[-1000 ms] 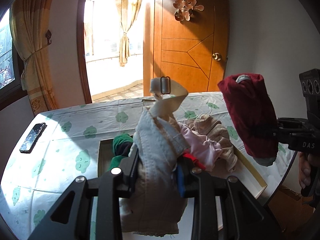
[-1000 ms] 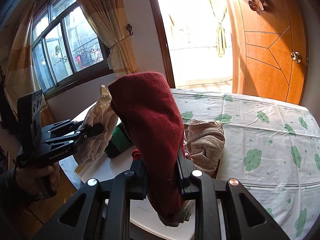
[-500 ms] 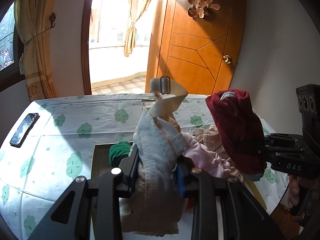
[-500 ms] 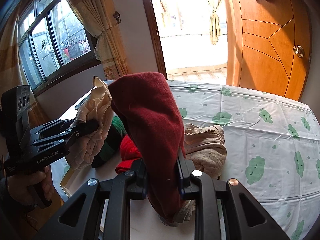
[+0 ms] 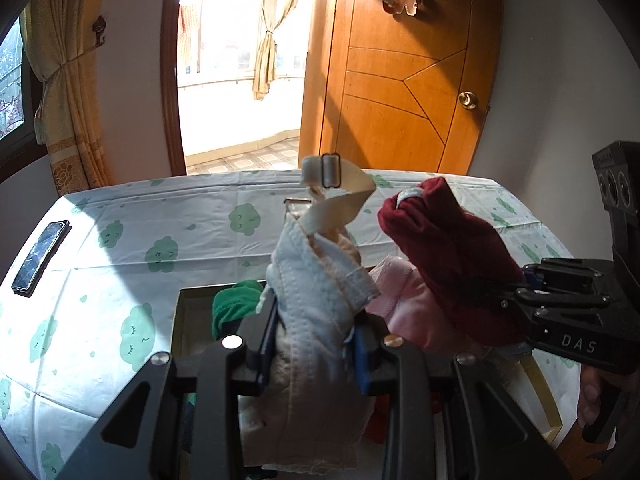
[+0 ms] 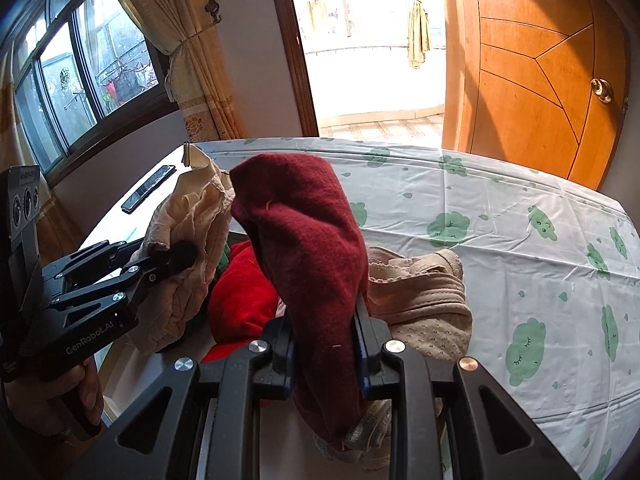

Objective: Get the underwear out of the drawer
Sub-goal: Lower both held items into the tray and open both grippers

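Left wrist view: left gripper [image 5: 312,344] clamps a quilted beige bra [image 5: 316,280], right gripper [image 5: 496,296] at 3 o'clock pinches dark-red knit underwear [image 5: 452,256], both above the open cardboard-coloured drawer [image 5: 180,320], so the floppy strap could snag the pink garment [image 5: 404,304] and drag it out too.

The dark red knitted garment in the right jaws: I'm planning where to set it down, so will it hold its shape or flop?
The dark red knitted garment will probably flop: it bends over above the right gripper and sags below. It looks light and grippy, being fuzzy.

home bedroom | curtains [image 6: 200,60] | wooden door [image 5: 400,92] (decorated)
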Demonstrator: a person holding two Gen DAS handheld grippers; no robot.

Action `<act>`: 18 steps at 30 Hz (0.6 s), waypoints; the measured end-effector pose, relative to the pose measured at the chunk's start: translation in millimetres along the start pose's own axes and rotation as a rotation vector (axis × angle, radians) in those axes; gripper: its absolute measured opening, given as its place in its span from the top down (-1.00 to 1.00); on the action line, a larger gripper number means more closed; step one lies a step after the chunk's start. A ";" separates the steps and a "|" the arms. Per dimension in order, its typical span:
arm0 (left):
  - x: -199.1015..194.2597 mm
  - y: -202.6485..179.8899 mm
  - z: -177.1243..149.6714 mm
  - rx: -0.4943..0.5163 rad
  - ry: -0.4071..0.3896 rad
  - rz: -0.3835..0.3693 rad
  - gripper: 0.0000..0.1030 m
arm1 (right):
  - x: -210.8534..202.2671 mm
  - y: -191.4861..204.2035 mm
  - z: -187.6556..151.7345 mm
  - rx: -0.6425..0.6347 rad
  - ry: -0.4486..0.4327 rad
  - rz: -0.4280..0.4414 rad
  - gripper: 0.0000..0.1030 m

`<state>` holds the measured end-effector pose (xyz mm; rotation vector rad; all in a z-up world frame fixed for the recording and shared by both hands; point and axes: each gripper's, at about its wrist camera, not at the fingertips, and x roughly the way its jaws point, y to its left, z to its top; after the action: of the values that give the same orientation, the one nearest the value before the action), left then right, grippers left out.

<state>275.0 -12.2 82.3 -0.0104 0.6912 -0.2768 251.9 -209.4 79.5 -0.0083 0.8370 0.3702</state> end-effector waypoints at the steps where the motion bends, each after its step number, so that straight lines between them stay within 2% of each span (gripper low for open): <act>1: 2.1 -0.4 -0.5 -0.002 0.006 0.000 0.41 | 2.8 0.3 0.1 -0.002 0.004 -0.005 0.51; 5: 9.2 -3.6 -1.4 0.005 0.017 0.010 0.39 | 12.3 2.4 -0.6 -0.016 0.016 -0.028 0.51; 7: 11.3 -5.7 -2.2 0.011 0.017 0.021 0.26 | 16.1 3.0 -1.5 -0.022 0.023 -0.035 0.49; 13: 17.5 -9.9 -5.2 0.039 0.019 0.044 0.08 | 27.9 6.5 -6.3 -0.055 0.053 -0.051 0.46; 18: 17.6 -10.4 -4.9 0.044 0.021 0.034 -0.10 | 29.9 8.4 -8.4 -0.074 0.054 -0.059 0.41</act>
<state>282.3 -26.3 68.5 0.0466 0.7057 -0.2594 261.3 -193.3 53.3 -0.1122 0.8736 0.3470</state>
